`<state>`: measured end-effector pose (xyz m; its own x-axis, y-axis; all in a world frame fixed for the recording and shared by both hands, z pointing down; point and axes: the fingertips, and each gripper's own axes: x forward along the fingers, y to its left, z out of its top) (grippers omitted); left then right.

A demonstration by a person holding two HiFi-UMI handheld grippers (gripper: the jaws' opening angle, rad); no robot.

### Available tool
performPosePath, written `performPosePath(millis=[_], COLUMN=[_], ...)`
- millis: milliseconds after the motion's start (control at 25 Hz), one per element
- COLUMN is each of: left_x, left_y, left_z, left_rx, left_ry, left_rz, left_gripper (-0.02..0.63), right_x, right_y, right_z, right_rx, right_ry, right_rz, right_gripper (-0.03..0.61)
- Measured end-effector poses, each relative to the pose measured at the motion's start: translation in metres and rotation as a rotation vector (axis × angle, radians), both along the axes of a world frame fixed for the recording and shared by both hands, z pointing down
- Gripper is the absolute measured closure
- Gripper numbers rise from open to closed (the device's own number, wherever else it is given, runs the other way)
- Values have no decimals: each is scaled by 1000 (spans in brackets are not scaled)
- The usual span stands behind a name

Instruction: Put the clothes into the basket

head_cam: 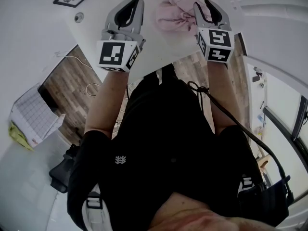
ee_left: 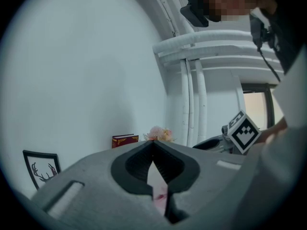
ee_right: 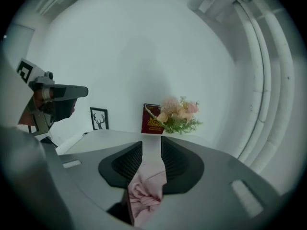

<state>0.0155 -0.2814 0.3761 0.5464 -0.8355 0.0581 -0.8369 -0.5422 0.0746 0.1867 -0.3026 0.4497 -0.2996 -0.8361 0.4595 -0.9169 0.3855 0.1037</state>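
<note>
A crumpled pink garment [head_cam: 173, 14] lies on the white table [head_cam: 159, 49]. My right gripper [head_cam: 203, 5] sits at the garment's right edge. In the right gripper view its jaws [ee_right: 152, 145] stand apart, the pink garment [ee_right: 146, 193] bunched in the gap near their base, and bare table shows between the tips. My left gripper [head_cam: 135, 0] hovers to the left of the garment, apart from it. Its jaws [ee_left: 153, 143] meet at the tips with nothing gripped; a sliver of pink [ee_left: 160, 194] shows below through the gap.
At the table's far side stand a framed deer picture [ee_right: 99, 119], a red book [ee_right: 152, 120] and a bunch of flowers [ee_right: 178, 111]. White pipes [ee_left: 192, 104] run up the wall. Wood floor [head_cam: 67, 88] with a cable and a grid-patterned item [head_cam: 33, 114] lies beside the table.
</note>
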Motion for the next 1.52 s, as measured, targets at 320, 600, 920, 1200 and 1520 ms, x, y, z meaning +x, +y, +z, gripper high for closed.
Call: performPosePath(millis=[320,600,920,1200,1520], left_x=[-2,-13,-34,-57,-62], left_y=[-7,-3,13,23,36], left_z=[-6,-36,-72,-85,-85], left_rx=[17,68,106,119,113], left_ry=[5,-1,17,5,3], left_rz=[-1,-18,-47,-86,-87], left_gripper=[615,615,615,615,615], right_x=[-17,-20,-28,-26,-26], right_y=[-9,-4,10,13,17], right_z=[-22,-54,-99,-107,-104], right_rx=[47,99,211,244,228], right_ry=[-70,-315,-379,-379,-314], right_rz=[-54,-76,-114,-95,-116], right_gripper=[451,478,492,584,580])
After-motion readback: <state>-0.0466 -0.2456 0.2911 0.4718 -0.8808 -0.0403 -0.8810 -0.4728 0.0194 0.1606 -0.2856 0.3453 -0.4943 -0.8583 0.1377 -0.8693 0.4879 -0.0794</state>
